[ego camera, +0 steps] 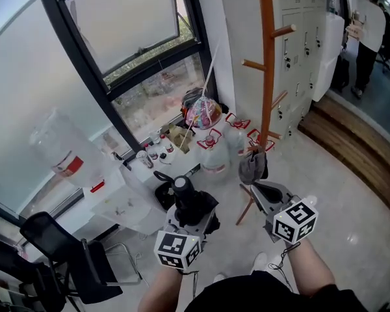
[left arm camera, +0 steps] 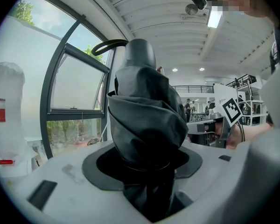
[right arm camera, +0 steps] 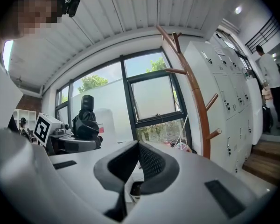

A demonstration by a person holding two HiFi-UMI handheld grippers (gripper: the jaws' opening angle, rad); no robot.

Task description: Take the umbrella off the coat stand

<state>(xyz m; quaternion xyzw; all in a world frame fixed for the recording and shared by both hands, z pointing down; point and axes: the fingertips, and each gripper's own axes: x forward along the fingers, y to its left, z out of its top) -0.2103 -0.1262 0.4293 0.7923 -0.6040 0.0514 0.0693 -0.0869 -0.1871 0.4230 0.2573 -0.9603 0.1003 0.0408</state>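
My left gripper (ego camera: 187, 214) is shut on a folded black umbrella (ego camera: 184, 199), which stands upright out of its jaws with the handle (ego camera: 181, 184) on top. In the left gripper view the umbrella's dark fabric (left arm camera: 147, 125) fills the gap between the jaws and a strap loop (left arm camera: 107, 45) curls off to the left. The wooden coat stand (ego camera: 266, 64) rises ahead and to the right, its pegs bare. A grey cloth item (ego camera: 252, 166) hangs low on it. My right gripper (ego camera: 248, 188) points at the stand's base, its jaws together and holding nothing (right arm camera: 139, 146).
Water jugs (ego camera: 214, 153) and a colourful bundle (ego camera: 203, 112) sit on the floor below the window. A water bottle (ego camera: 57, 142) stands on a white unit at the left, a black chair (ego camera: 65, 259) lower left. Grey lockers (ego camera: 302, 38), a wooden step (ego camera: 351, 148) and a person (ego camera: 372, 34) are to the right.
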